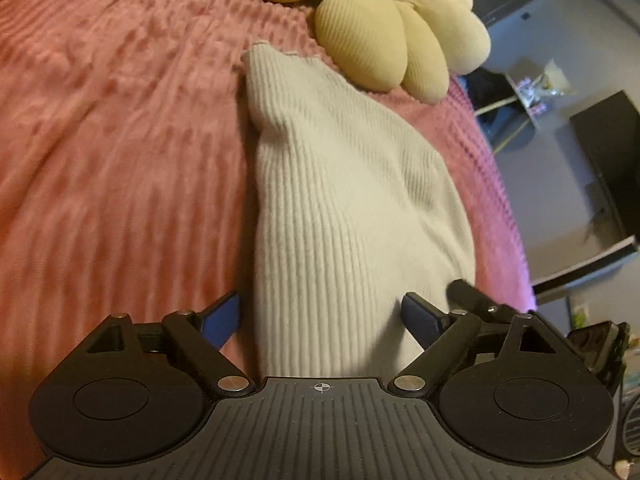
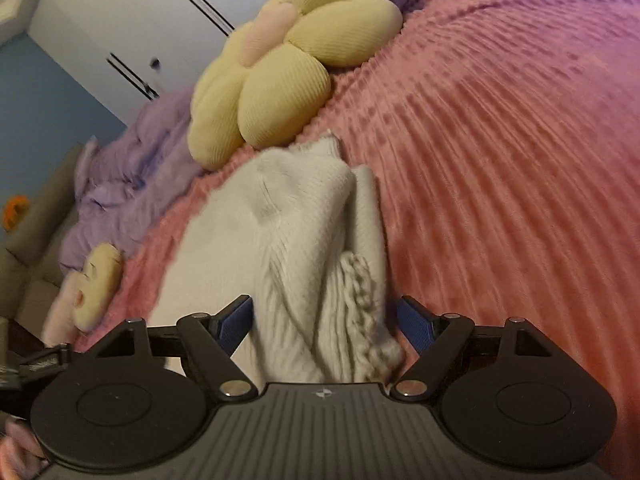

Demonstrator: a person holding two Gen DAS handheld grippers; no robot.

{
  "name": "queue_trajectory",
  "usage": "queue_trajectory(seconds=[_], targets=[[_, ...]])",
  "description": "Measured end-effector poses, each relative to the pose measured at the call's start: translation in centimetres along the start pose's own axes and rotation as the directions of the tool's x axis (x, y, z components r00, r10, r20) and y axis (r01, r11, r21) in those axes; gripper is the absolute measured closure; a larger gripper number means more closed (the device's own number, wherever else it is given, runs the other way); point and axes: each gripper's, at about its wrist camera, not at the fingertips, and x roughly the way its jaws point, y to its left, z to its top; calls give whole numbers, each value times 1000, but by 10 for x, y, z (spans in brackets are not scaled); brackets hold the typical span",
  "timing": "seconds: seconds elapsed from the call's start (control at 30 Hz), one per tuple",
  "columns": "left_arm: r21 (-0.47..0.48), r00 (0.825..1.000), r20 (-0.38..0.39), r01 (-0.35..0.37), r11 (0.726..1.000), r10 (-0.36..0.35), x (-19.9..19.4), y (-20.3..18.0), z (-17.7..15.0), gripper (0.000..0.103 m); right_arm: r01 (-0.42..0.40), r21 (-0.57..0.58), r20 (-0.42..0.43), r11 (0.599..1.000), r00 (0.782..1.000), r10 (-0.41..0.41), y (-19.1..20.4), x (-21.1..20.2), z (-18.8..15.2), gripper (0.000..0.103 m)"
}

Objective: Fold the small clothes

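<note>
Here, pink bed point(image 2: 500, 168): cream knit garment point(image 1: 344, 200) lies near its edge, just below flower cushion point(image 2: 288, 76). Partly folded, bunched; squaring left. Left tongs point(image 1: 320, 316) spread, straddling cloth. Right tongs point(image 2: 326, 320) spread around bunched end.

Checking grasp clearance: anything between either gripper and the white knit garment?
Nothing visible. The white knit garment lies directly between the open fingers of the left gripper and the right gripper. The flower pillow sits at its far end, beyond the grasp points.
</note>
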Motion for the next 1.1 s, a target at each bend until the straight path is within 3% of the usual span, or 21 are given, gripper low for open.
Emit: queue_trajectory(seconds=[0.03,0.07,0.2,0.27,0.33,0.37,0.4,0.5,0.57,0.67,0.77,0.8,0.83,0.9,0.97,1.07,1.1], targets=[[-3,1000,-1,-2,1000,2,3,0,1,23,-32,-5,-5,999,999,32,0,2,2,50],[-1,1000,-1,4,1000,-4,5,2,3,25,-50,6,-15,999,999,50,-2,4,3,52],[-15,1000,11,11,1000,-11,15,-3,10,27,-84,57,-31,995,996,86,-10,15,5,43],[-4,1000,14,5,1000,-5,15,-7,10,46,-90,86,-30,992,995,92,-11,17,6,42],[11,1000,19,5,1000,-5,14,-14,13,55,-60,70,-30,996,998,62,-1,18,7,48],[15,1000,23,8,1000,-8,11,-16,14,58,-60,47,-31,997,998,62,5,17,7,58],[17,999,26,19,1000,-19,4,-17,14,58,-71,30,-28,997,997,72,10,13,8,59],[35,998,46,37,999,-39,-26,-23,9,59,-112,-13,-11,994,994,112,31,-3,4,61],[99,997,66,27,995,-34,-54,-30,-3,59,-152,-35,-19,988,988,151,45,-14,-3,62],[195,994,103,-43,980,23,-90,-32,-27,58,-190,-86,-49,978,981,186,72,-28,-28,62],[173,989,98,-130,976,115,-109,-16,-54,50,-205,-142,-67,968,978,197,95,-35,-63,61],[158,980,87,-190,969,178,-111,-10,-63,48,-206,-133,-84,969,977,196,98,-35,-76,60],[140,965,84,-257,956,247,-112,-4,-71,47,-197,-124,-102,973,978,185,98,-34,-86,57],[117,942,102,-332,936,321,-121,2,-88,43,-61,-151,-114,987,993,44,104,-36,-106,48],[106,934,159,-340,935,321,-138,0,-108,35,3,-175,-64,985,998,-15,110,-55,-118,47],[83,913,197,-380,921,358,-148,-4,-129,33,54,-224,8,973,999,-53,131,-86,-134,47],[75,913,194,-378,923,358,-149,-3,-135,32,79,-256,39,963,997,-71,139,-94,-139,47]])
